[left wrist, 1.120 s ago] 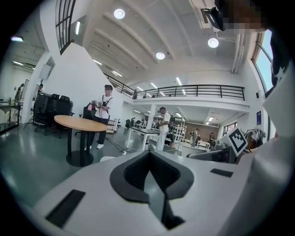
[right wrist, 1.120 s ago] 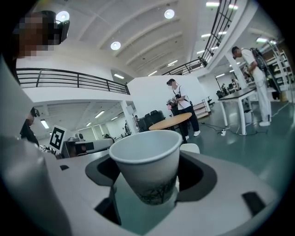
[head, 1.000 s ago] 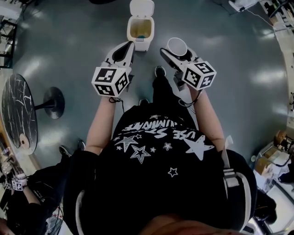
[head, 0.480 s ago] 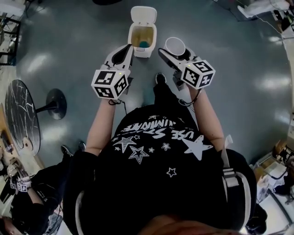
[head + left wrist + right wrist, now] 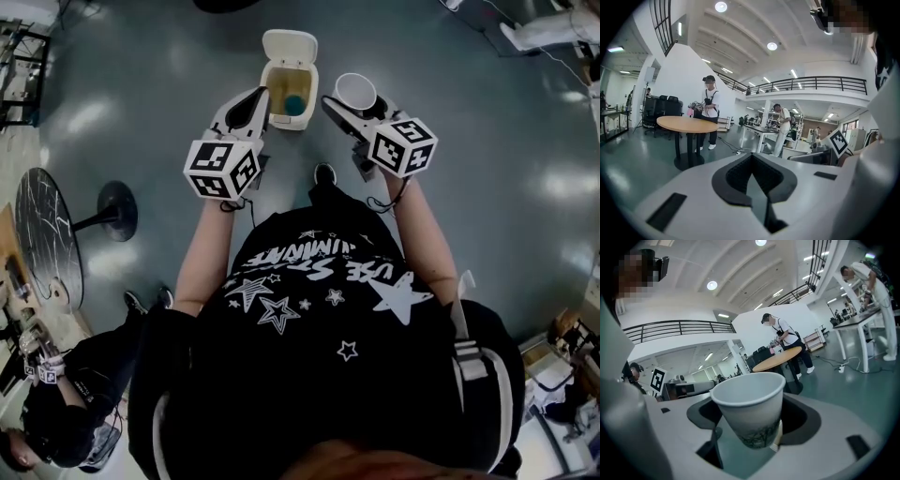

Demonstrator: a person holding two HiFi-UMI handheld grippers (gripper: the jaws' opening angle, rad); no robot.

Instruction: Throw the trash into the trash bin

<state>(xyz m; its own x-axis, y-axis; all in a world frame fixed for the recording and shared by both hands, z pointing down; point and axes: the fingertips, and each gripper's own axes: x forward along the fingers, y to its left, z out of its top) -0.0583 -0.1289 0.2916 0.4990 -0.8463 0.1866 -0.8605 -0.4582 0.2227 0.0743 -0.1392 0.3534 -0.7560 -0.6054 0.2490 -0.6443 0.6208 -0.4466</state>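
Just beside the open trash bin (image 5: 279, 120) on the floor, the right gripper (image 5: 349, 111) grasps an upright paper cup (image 5: 354, 91) low on its wall. The cup looks light, thin and easily crushed, so a gentle hold near the stiffer base suits it. The left gripper (image 5: 251, 105) is clenched and empty.

cup (image 5: 747, 408): matt paper | bin (image 5: 291, 121): smooth plastic | floor (image 5: 141, 94): glossy

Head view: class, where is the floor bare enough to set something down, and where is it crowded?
Bare floor lies between bin and table, and right of the cup. Crowded: at the bin, left gripper and right gripper flanking it.
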